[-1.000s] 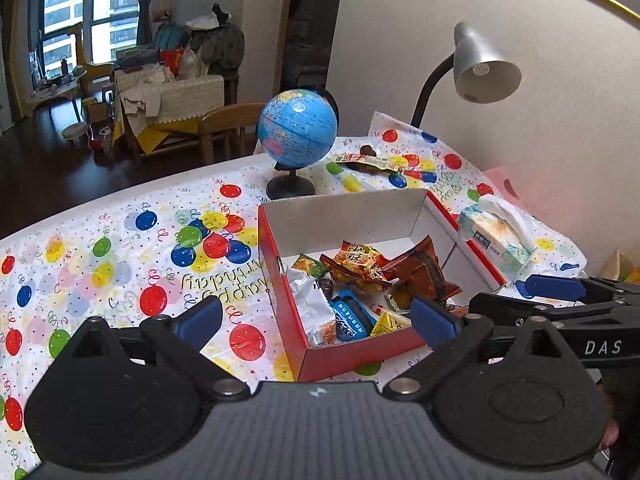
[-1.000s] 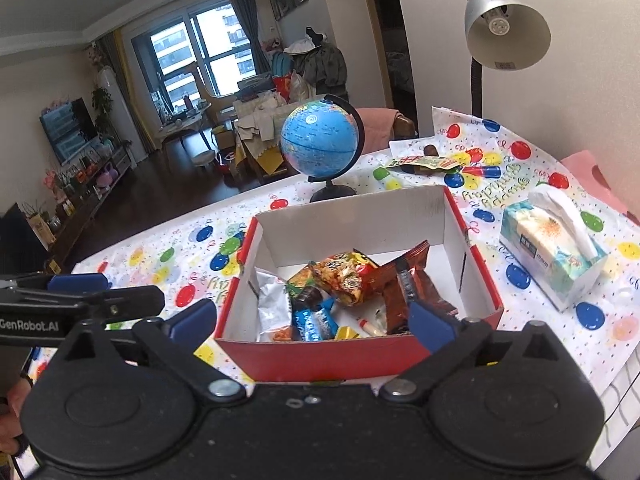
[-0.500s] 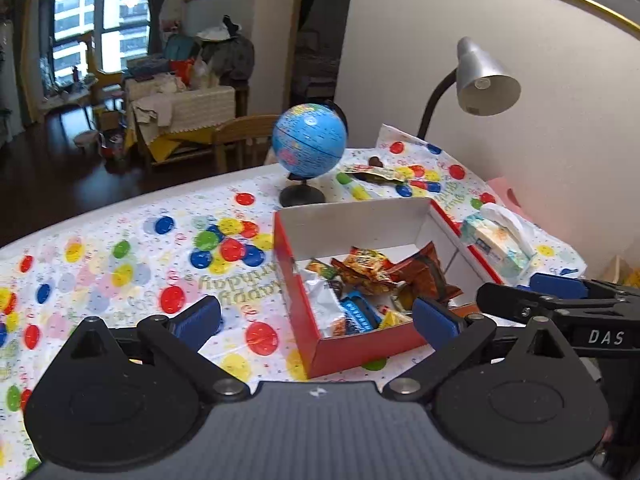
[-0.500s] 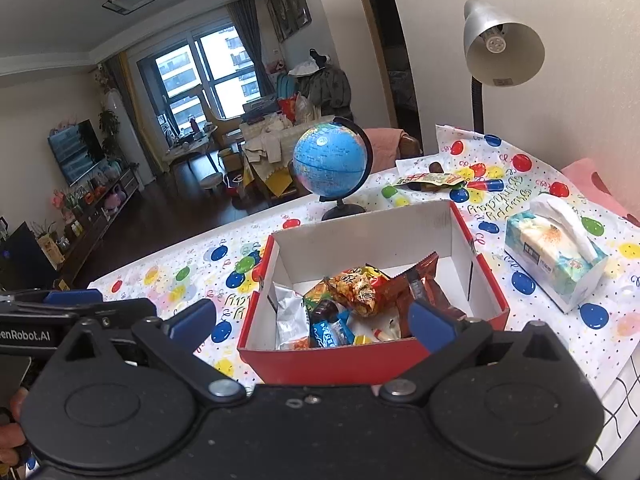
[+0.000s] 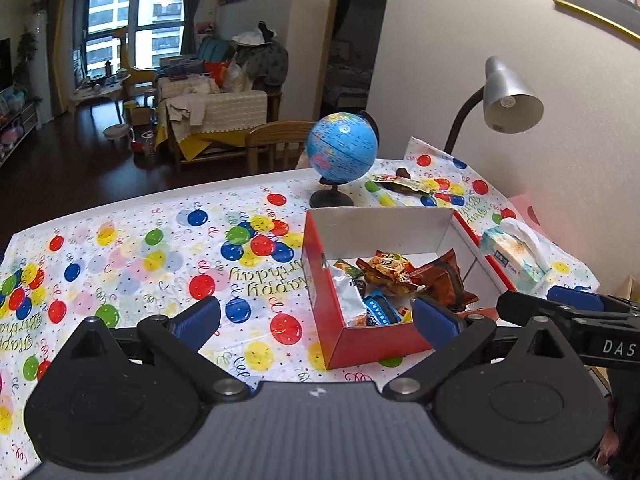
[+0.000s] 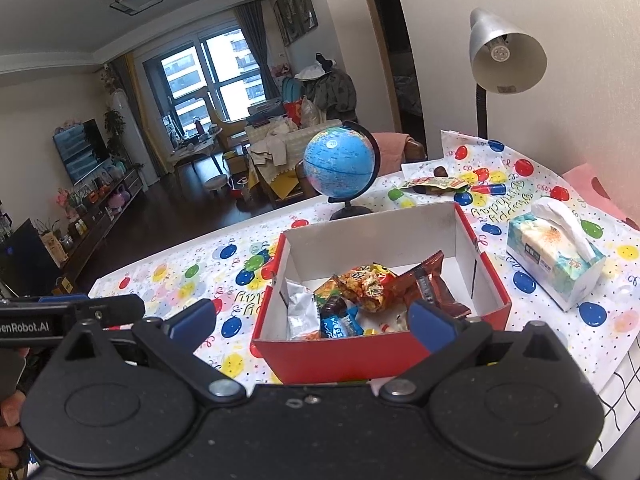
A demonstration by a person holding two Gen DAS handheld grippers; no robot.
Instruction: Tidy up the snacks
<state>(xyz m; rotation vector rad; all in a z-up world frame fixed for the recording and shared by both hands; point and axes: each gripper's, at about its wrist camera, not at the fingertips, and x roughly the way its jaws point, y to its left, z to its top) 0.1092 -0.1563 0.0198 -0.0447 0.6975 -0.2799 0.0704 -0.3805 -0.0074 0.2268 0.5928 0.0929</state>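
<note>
My counter (image 5: 132, 248) is the biggest thing here, and it has a white cloth with bright balloons all over it. On it sits a red box (image 6: 360, 356) with white walls inside. The snacks (image 6: 360, 292) lie in a pile in that box: a silver bag, an orange bag, a brown bag and a small blue pack. Behind the box stands a blue globe (image 6: 339, 162) on a black foot. A silver lamp (image 6: 506, 58) bends over the far corner of the counter. A tissue box (image 6: 554, 258) sits just to the right of the red box, not touching it. More snack packs (image 6: 436, 184) lie by the far edge, between the globe and the lamp. My left claw (image 5: 316, 316) is wide open and holds nothing. My right claw (image 6: 310, 318) is wide open too, with nothing in it. Both hang above the near side of the counter, in front of the red box.
</note>
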